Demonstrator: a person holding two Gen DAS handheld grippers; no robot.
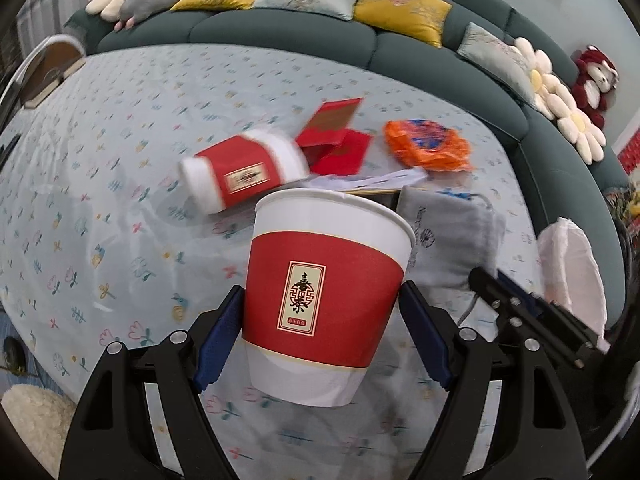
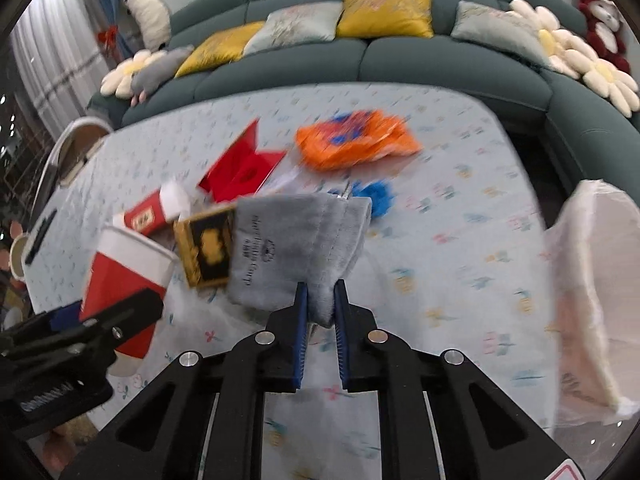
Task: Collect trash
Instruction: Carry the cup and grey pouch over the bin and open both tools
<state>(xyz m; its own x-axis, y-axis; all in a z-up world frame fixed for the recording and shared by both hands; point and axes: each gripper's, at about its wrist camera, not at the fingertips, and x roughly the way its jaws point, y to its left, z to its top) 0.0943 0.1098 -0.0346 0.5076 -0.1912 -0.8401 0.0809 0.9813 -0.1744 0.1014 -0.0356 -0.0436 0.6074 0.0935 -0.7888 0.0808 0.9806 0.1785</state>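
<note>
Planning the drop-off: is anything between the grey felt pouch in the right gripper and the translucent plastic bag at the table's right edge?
Nothing visible: only bare tablecloth lies between the grey felt pouch and the translucent plastic bag.

Two close claw-mounted views, shared table.

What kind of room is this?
Probably a living room: a long green sofa with cushions and stuffed toys curves behind a table in a flowery cloth.

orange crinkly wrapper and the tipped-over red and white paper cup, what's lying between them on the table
An opened flat red paper box lies between the orange crinkly wrapper and the tipped-over red and white paper cup, clearest in the left wrist view.
</note>
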